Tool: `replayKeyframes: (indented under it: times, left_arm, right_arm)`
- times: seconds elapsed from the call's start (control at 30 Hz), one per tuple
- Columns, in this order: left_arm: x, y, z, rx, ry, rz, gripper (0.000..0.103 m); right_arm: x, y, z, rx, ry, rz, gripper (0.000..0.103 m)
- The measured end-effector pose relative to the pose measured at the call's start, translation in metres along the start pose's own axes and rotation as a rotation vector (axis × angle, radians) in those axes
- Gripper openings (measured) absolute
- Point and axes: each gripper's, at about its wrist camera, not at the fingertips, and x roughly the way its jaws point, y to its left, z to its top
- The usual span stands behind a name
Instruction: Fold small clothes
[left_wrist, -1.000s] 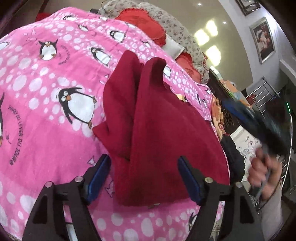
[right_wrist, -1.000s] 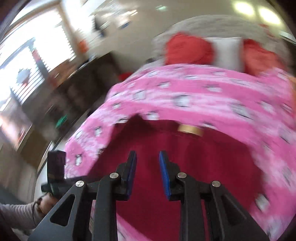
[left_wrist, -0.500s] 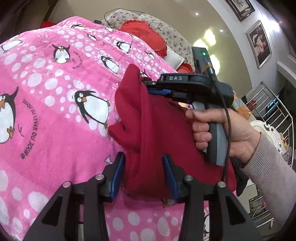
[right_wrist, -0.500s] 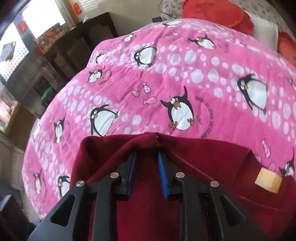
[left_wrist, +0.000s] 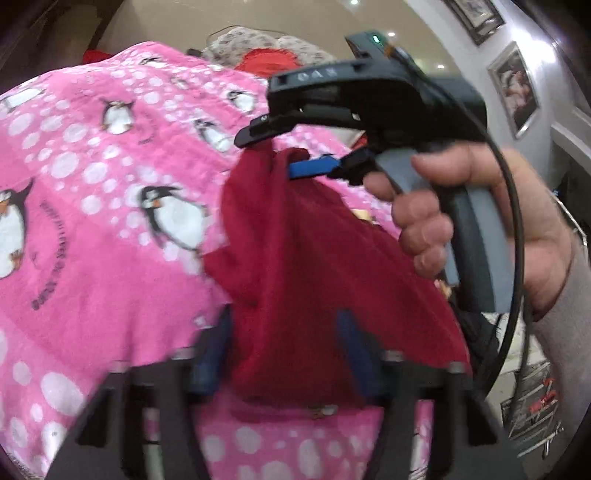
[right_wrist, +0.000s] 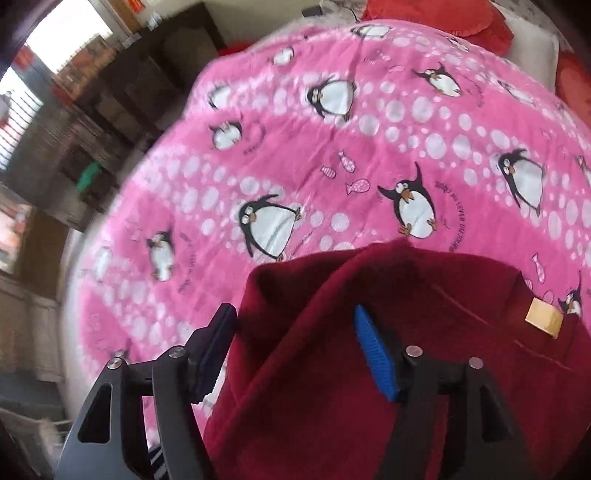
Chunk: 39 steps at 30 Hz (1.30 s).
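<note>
The dark red garment (left_wrist: 317, 266) lay bunched on the pink penguin blanket (left_wrist: 92, 236) that covered the bed, one edge of it drawn up into a peak, a tan label (right_wrist: 543, 320) showing near its far side. This looked like the gathering step of a fold, with both tools on the cloth at once. The left hand-held gripper (left_wrist: 288, 347) sat low over the near hem, its jaws closing with a thick wad of red fabric between them; the picture was smeared there, so whether the pads had bitten yet could not be told. The right hand-held gripper (right_wrist: 299, 347), gripped by a hand (left_wrist: 476, 221) in a grey sleeve (left_wrist: 565, 332), stood with its jaws wide apart, a ridge of the cloth running up between them and neither pad pressing on it. Next, by my reading, the right one needed to pinch that ridge firmly before any lift, or the fabric would slip and the fold go crooked.
</note>
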Motion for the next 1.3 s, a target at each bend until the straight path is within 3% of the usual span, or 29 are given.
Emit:
replayKeyframes:
  times: [0.2, 0.23, 0.27, 0.3, 0.33, 0.53, 0.7, 1.03, 1.3]
  left_arm:
    - [-0.004, 0.002, 0.002, -0.021, 0.014, -0.008, 0.024]
    - [-0.004, 0.000, 0.003, -0.023, 0.012, -0.008, 0.022]
    - [-0.005, -0.002, 0.004, -0.023, 0.009, -0.007, 0.021]
    - [-0.006, -0.004, 0.005, -0.022, 0.006, -0.007, 0.020]
    - [-0.009, -0.007, 0.007, -0.023, -0.001, -0.011, 0.019]
    - [-0.017, -0.035, 0.016, 0.027, -0.035, -0.046, 0.018]
    - [-0.007, -0.075, 0.021, 0.096, -0.015, -0.092, 0.018]
    - [0.047, -0.194, -0.013, 0.253, 0.100, -0.235, 0.018]
    - [0.092, -0.248, -0.049, 0.286, 0.194, -0.279, 0.018]
  right_arm:
    - [0.037, 0.026, 0.017, -0.074, 0.123, -0.209, 0.036]
    - [0.039, 0.028, 0.017, -0.107, 0.126, -0.233, 0.031]
    - [0.038, 0.029, 0.017, -0.117, 0.122, -0.246, 0.015]
    - [0.034, 0.025, 0.017, -0.112, 0.113, -0.250, 0.009]
    - [0.028, 0.018, 0.017, -0.086, 0.102, -0.206, 0.000]
    - [-0.020, -0.027, 0.007, 0.018, -0.012, -0.014, 0.000]
    - [-0.059, -0.076, -0.004, 0.064, -0.051, 0.046, 0.000]
    - [-0.128, -0.185, -0.040, 0.145, -0.114, 0.022, 0.000]
    - [-0.161, -0.267, -0.098, 0.227, -0.147, 0.004, 0.000]
